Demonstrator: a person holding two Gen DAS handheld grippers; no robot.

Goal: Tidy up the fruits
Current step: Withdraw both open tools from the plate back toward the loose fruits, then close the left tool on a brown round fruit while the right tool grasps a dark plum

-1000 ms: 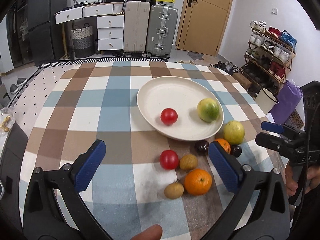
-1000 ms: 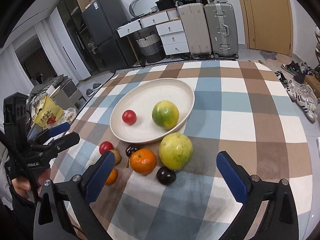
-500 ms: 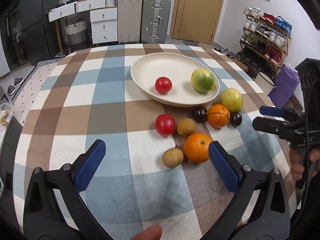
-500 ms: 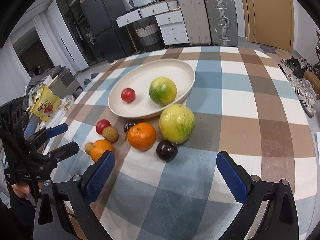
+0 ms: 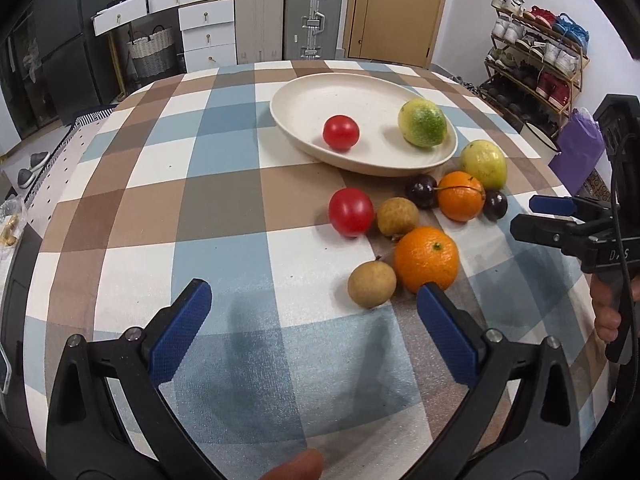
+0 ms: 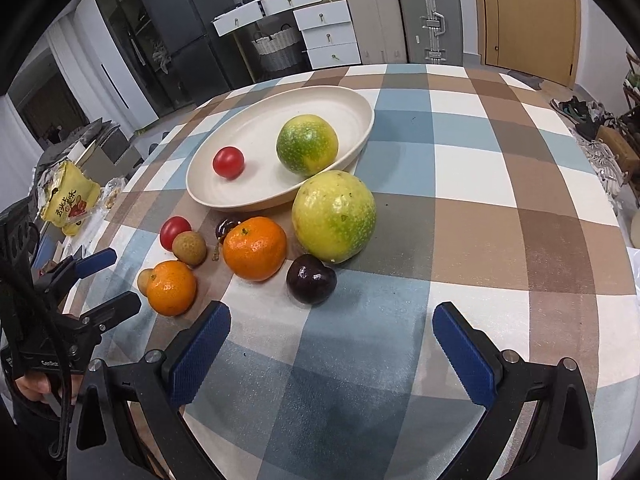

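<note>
Both the left tool (image 5: pixel 314 298) and right tool (image 6: pixel 331 320) hover wide open and empty over the desk (image 5: pixel 224 216), where 2 fruits sit in the plate (image 5: pixel 304 100) and about 8, partly overlapping, cluster beside it.

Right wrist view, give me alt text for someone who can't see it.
A cream plate on a checked tablecloth holds a red tomato and a green citrus. More fruit sits loose on the cloth beside it. The right gripper hovers in the foreground, jaws open and empty.
</note>
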